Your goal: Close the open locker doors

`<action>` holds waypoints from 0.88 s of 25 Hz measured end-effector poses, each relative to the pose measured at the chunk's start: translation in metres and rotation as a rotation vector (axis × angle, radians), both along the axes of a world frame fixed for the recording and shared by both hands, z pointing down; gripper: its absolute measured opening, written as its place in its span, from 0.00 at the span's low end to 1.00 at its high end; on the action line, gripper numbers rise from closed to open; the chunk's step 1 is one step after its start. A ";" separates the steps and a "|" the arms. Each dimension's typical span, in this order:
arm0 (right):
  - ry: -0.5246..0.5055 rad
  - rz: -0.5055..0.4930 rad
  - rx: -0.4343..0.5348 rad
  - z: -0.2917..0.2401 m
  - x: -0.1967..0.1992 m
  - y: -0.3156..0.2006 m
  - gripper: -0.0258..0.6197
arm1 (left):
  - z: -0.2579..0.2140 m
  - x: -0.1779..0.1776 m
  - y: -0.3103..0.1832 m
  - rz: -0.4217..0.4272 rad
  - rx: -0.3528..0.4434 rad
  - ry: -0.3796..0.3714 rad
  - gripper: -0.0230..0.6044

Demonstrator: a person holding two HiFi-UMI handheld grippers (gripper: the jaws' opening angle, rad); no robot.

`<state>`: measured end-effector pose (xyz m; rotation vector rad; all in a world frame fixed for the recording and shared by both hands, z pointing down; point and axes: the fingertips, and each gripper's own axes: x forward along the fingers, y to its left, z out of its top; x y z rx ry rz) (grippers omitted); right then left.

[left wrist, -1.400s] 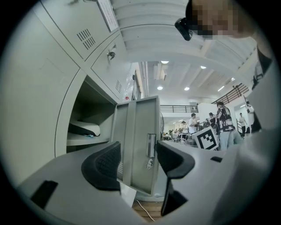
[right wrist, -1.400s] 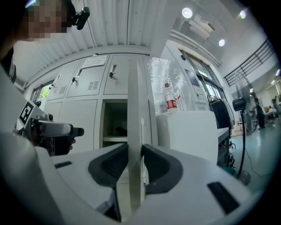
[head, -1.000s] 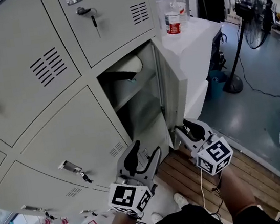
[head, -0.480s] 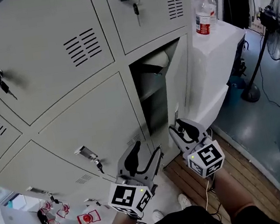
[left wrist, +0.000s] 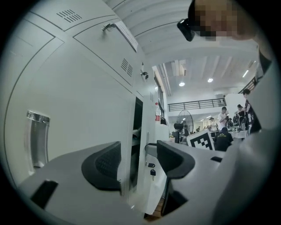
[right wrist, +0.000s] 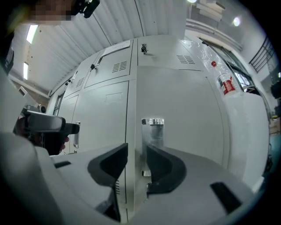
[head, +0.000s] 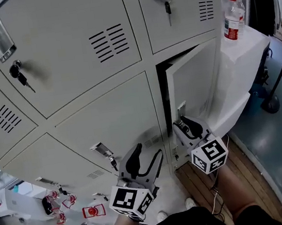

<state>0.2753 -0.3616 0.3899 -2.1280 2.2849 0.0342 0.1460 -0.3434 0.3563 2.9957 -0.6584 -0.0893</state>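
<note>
1. The step in hand looks like the last of the swing on the open locker door (head: 193, 78). It is the lower door of the right-hand column, hinged on the side next to the white bench (head: 249, 50). It stands only slightly ajar, with a dark gap along its free edge.
2. The right tongs (head: 185, 127) are released, jaws apart with nothing between them. They point at the door's face just below its chrome pull (head: 181, 108). Whether the tips touch the panel cannot be told.
3. The left tongs (head: 148, 154) are also released and empty. They hang low before the neighbouring closed door (head: 111, 124), near the gap.
4. The next move probably calls for a steady push near the free edge until the door seats flush, with the left tongs kept out of the jamb.
5. A water bottle (head: 232, 18) stands on the bench and a key (head: 166, 6) hangs from the locker above, both well apart from the door's path. Nothing visibly sticks out of the compartment.
</note>
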 end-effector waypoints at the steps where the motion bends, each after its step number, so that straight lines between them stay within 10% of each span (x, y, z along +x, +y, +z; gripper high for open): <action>1: -0.003 -0.009 0.000 0.000 0.000 -0.005 0.23 | 0.000 -0.001 -0.003 -0.011 0.000 0.001 0.44; 22: -0.023 -0.143 0.019 -0.001 0.001 -0.049 0.23 | 0.003 -0.012 -0.031 -0.164 -0.013 0.007 0.44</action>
